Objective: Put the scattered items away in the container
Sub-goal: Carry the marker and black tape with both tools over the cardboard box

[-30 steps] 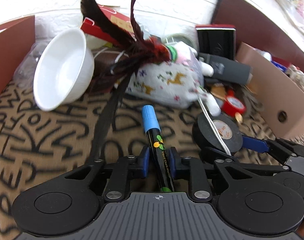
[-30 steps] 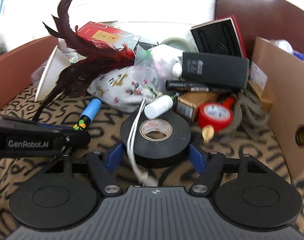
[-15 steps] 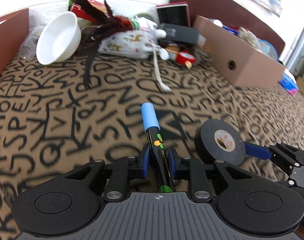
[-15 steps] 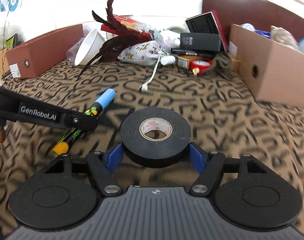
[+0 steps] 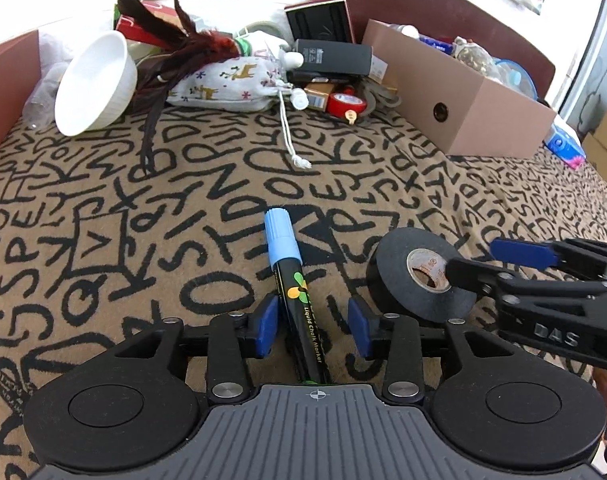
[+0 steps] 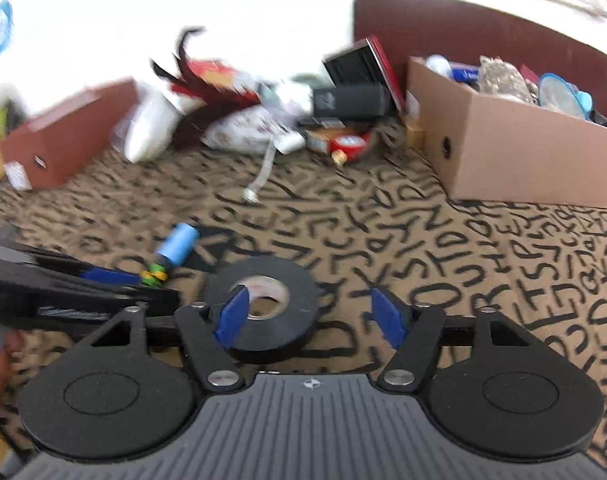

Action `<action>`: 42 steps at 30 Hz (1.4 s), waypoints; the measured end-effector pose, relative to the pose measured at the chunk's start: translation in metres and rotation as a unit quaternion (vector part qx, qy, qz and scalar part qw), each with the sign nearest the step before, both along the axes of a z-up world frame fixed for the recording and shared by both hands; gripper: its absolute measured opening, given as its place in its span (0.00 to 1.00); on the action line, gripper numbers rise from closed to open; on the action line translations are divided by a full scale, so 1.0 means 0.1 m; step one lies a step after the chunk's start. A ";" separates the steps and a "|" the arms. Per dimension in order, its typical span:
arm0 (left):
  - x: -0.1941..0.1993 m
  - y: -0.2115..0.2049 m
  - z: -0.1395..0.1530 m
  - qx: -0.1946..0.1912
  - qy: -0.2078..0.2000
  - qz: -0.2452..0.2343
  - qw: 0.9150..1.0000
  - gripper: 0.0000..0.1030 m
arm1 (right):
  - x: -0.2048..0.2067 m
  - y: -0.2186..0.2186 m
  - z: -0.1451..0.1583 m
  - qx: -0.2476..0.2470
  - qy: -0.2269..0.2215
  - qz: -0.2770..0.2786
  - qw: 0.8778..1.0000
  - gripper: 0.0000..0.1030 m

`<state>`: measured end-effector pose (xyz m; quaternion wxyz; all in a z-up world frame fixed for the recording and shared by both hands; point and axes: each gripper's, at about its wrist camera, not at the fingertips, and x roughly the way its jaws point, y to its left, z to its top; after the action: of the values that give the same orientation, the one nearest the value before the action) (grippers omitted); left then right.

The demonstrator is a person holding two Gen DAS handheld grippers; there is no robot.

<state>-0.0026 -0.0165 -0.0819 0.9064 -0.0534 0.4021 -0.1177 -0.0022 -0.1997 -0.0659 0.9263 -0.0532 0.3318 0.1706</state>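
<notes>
A black chalk marker with a blue cap [image 5: 289, 276] lies on the letter-patterned cloth between the spread fingers of my left gripper [image 5: 314, 323], which is open. A black tape roll [image 5: 421, 276] lies flat on the cloth to its right. In the right wrist view the tape roll [image 6: 281, 320] sits under my right gripper [image 6: 310, 316], which is open; its left finger [image 6: 232, 316] overlaps the roll's hole. The marker [image 6: 173, 254] shows to the left there. A cardboard box [image 5: 463, 92] holding several items stands at the right.
A pile at the back holds a white bowl [image 5: 97, 84], dark red feathers [image 5: 175, 52], a reindeer-print pouch [image 5: 227, 84], a black case [image 5: 335, 56] and a red tape measure [image 5: 347, 104]. A brown box wall [image 5: 3, 88] stands at the left.
Both grippers have opened: the marker and the tape roll are released onto the cloth. Both grippers pulled far back from the pile over the last second.
</notes>
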 end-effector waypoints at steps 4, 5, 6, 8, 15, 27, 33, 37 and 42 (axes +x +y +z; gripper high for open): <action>0.05 0.00 0.01 0.006 0.002 0.000 1.000 0.40 | 0.11 0.02 -0.03 -0.001 0.015 0.016 1.000 0.52; 0.07 0.01 0.00 0.001 0.003 0.000 1.000 0.40 | 0.12 0.04 -0.04 -0.004 0.020 0.021 1.000 0.52; 0.08 0.02 0.00 -0.004 0.004 0.001 1.000 0.41 | 0.14 0.06 -0.05 -0.008 0.026 0.029 0.999 0.52; 0.10 0.03 -0.01 -0.011 0.005 0.002 1.000 0.44 | 0.16 0.10 -0.05 -0.017 0.031 0.037 0.999 0.51; 0.12 0.00 -0.01 0.008 0.003 -0.013 1.000 0.39 | 0.31 0.14 -0.06 -0.029 0.073 0.052 0.996 0.51; 0.18 -0.08 -0.02 0.031 -0.002 -0.024 0.999 0.34 | 0.33 0.18 -0.09 -0.023 0.073 0.069 0.995 0.40; 0.19 -0.14 -0.04 0.044 -0.015 -0.026 0.999 0.29 | 0.29 0.18 -0.11 -0.018 0.060 0.061 0.996 0.40; 0.17 -0.09 0.01 0.027 -0.001 -0.012 1.000 0.11 | 0.27 0.13 -0.09 -0.002 0.057 0.048 0.997 0.36; 0.01 -0.04 0.06 0.017 0.004 -0.006 1.000 0.11 | 0.11 -0.03 0.00 0.019 0.054 0.048 0.997 0.32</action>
<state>-0.0018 -0.0205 -0.0756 0.9047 -0.0361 0.4083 -0.1164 0.0085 -0.2025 -0.0664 0.8986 -0.0417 0.3753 0.2235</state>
